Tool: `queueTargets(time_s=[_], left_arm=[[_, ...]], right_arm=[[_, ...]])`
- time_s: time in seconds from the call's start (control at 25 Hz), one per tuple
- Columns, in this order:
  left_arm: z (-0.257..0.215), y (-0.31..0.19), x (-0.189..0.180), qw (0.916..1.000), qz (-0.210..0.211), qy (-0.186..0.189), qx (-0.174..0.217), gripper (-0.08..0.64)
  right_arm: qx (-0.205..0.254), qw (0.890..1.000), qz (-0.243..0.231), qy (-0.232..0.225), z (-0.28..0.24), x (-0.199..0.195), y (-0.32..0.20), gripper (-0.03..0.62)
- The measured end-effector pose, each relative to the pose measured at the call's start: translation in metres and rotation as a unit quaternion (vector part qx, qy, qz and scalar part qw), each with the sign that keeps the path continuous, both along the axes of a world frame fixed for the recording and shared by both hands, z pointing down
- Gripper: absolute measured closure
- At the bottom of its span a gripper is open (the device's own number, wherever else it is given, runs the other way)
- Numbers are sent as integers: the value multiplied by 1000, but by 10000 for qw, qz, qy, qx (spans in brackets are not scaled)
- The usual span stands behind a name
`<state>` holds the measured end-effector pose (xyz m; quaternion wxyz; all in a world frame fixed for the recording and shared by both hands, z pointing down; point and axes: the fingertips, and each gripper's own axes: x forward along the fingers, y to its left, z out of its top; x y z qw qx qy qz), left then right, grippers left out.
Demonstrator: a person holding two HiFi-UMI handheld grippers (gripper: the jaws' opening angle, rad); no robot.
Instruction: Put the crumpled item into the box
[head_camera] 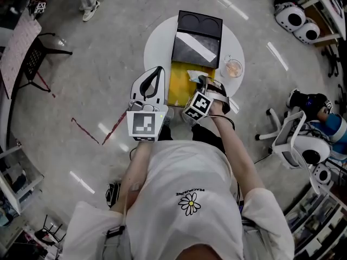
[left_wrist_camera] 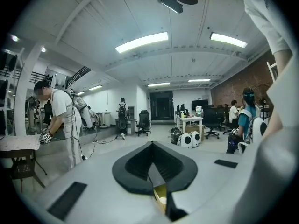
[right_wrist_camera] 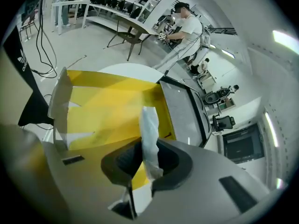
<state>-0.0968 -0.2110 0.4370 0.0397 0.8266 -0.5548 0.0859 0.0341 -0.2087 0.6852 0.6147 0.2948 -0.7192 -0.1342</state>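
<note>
The crumpled item [right_wrist_camera: 149,134] is pinched by the right gripper [right_wrist_camera: 148,164] and held over the open yellow box [right_wrist_camera: 107,108]. The placing step seems reached; lowering and release are needed next. The left gripper [left_wrist_camera: 154,169] is pressed together, empty.

The right hand-held gripper [head_camera: 201,83] hides part of the yellow cardboard box [head_camera: 178,85]; the lower end of the crumpled white paper [right_wrist_camera: 149,125] disappears between its jaws.

On round white table [head_camera: 157,42], open yellow cardboard box [head_camera: 179,85] at near edge; black rectangular case [head_camera: 198,37] behind it, clear glass cup [head_camera: 233,67] to its right. Crumpled white tissue [right_wrist_camera: 149,125] in right claw [head_camera: 203,83] over box.
</note>
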Motion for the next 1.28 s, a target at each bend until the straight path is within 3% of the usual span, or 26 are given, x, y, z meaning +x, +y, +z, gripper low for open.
queueTargets(time_s=[0.12, 0.28, 0.4, 0.52, 0.96, 1.28], left_arm=[[6, 2, -2, 10000, -14, 4, -72, 558], [9, 4, -3, 9999, -22, 7, -134, 558], [10, 5, -5, 9999, -11, 20, -136, 558], [11, 4, -4, 9999, 13, 23, -132, 558], [6, 9, 4, 9999, 66, 114, -56, 558], [-4, 3, 9, 9997, 95, 214, 54, 558]], right_arm=[[22, 10000, -2, -79, 0, -1, -1, 543], [-403, 9977, 213, -504, 3, -6, 4, 538], [-771, 9936, 394, -727, 9, -10, 9, 449], [-948, 9917, 360, -793, 13, -14, 13, 285], [-1183, 9864, 312, -1096, -1, -22, 26, 273], [-757, 9834, 491, -1572, -51, -20, 9, 273]])
